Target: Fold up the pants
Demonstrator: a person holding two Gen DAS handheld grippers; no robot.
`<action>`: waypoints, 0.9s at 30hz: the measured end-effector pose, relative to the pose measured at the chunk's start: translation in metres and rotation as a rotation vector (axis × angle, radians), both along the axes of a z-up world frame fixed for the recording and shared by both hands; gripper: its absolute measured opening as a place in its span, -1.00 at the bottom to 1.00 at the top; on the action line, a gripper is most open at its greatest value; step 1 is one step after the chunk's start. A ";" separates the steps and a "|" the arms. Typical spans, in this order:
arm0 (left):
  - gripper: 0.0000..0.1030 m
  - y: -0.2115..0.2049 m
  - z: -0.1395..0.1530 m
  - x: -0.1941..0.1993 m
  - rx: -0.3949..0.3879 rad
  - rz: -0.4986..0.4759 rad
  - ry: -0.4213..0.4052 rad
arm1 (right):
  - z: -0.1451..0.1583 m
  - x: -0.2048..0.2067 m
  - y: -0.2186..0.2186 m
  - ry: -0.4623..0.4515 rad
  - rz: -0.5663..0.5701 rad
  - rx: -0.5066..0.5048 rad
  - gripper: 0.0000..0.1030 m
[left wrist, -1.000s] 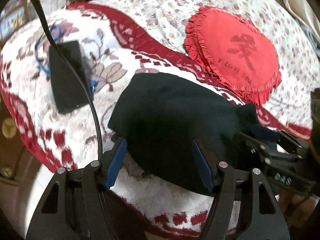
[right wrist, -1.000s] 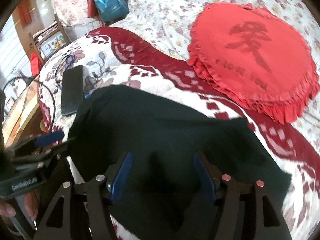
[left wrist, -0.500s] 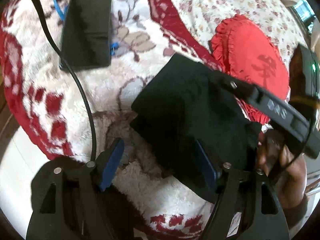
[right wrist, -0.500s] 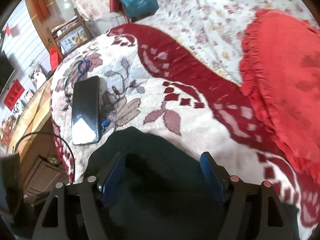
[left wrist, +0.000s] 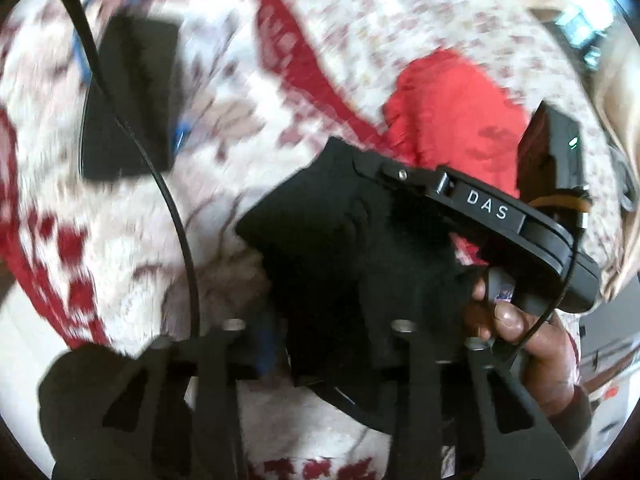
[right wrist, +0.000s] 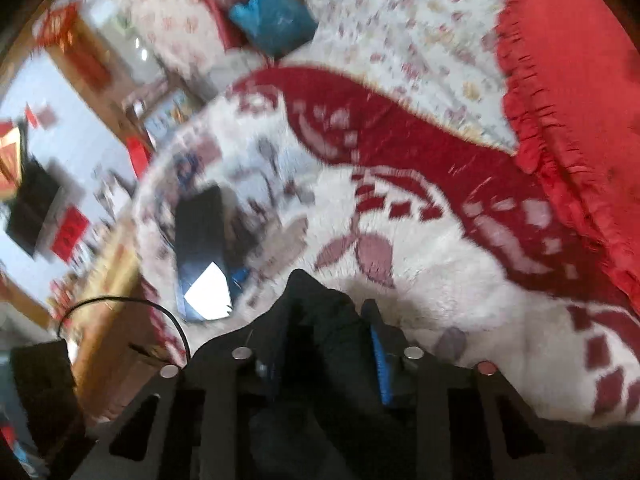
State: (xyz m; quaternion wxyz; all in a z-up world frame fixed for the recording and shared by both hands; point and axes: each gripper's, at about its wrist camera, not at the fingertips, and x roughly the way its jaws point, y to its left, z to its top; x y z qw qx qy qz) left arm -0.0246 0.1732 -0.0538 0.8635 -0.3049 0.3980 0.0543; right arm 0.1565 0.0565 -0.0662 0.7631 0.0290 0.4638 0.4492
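The folded black pants are a thick bundle above the red-and-white blanket. My left gripper has its jaws closed in on the near edge of the bundle. The right gripper, a black tool marked DAS, reaches in from the right over the bundle, held by a hand. In the right wrist view my right gripper is shut on a bunched fold of the pants. Both views are motion-blurred.
A black phone lies on the blanket at the far left, also seen in the right wrist view, with a blue cable beside it. A red heart-shaped pillow lies on the floral sheet to the right. A black cord hangs over the blanket edge.
Both grippers have closed from open onto the pants. The bundle has been lifted and bunched narrower, and both cameras have swung, blurring the view.
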 end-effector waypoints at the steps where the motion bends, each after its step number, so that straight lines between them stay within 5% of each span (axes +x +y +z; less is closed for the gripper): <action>1: -0.58 -0.005 0.009 -0.002 0.012 -0.019 -0.030 | 0.012 0.000 -0.013 0.004 -0.017 0.050 -0.37; 7: -0.58 -0.071 0.067 -0.008 0.121 -0.245 -0.201 | 0.065 -0.012 -0.098 -0.017 -0.103 0.229 -0.38; 12: -0.58 -0.154 0.064 -0.004 0.161 -0.519 -0.213 | 0.075 -0.041 -0.201 -0.082 -0.319 0.204 -0.36; 14: -0.55 -0.186 0.049 0.000 0.169 -0.629 -0.177 | 0.065 -0.049 -0.244 -0.070 -0.462 0.162 0.21; 17: -0.50 -0.223 0.029 0.004 0.214 -0.748 -0.099 | 0.049 -0.065 -0.294 0.010 -0.567 0.173 0.27; 19: -0.29 -0.230 0.034 0.000 0.254 -0.774 -0.107 | 0.043 -0.079 -0.311 0.028 -0.593 0.159 0.31; 24: 0.46 -0.206 0.068 -0.012 0.176 -0.807 -0.227 | 0.030 -0.104 -0.326 0.062 -0.587 0.171 0.50; 27: 0.54 -0.192 0.076 -0.012 0.187 -0.793 -0.242 | 0.023 -0.107 -0.324 0.099 -0.575 0.210 0.63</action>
